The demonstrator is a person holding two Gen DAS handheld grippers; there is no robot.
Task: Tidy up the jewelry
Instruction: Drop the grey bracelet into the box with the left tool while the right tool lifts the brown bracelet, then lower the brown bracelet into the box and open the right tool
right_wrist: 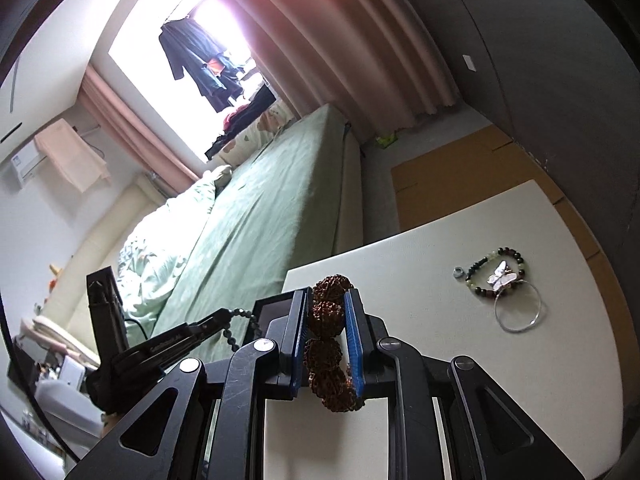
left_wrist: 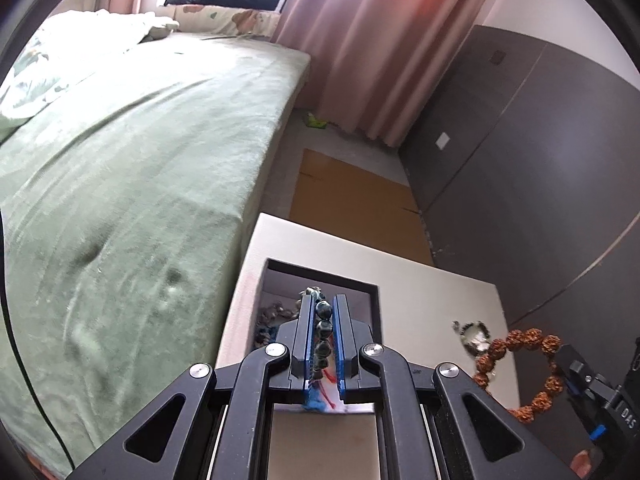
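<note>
My left gripper (left_wrist: 323, 304) is shut on a dark bead bracelet (left_wrist: 323, 328) and holds it over the open black-rimmed jewelry box (left_wrist: 372, 292), which holds other pieces (left_wrist: 272, 316). My right gripper (right_wrist: 327, 300) is shut on a brown rough-seed bracelet (right_wrist: 326, 340) above the white table (right_wrist: 420, 280); the bracelet also shows in the left wrist view (left_wrist: 524, 364). The left gripper (right_wrist: 216, 326) with its dark beads shows at the left of the right wrist view. On the table lie a dark-and-green bead bracelet (right_wrist: 480, 266), a butterfly piece (right_wrist: 500, 278), a thin silver bangle (right_wrist: 520, 312) and a small ring (right_wrist: 458, 271).
A bed with a green cover (left_wrist: 120, 168) runs along the table's left side. Dark wardrobe doors (left_wrist: 520, 160) stand to the right. Flat cardboard (left_wrist: 352, 204) lies on the floor beyond the table, with pink curtains (left_wrist: 372, 40) behind it.
</note>
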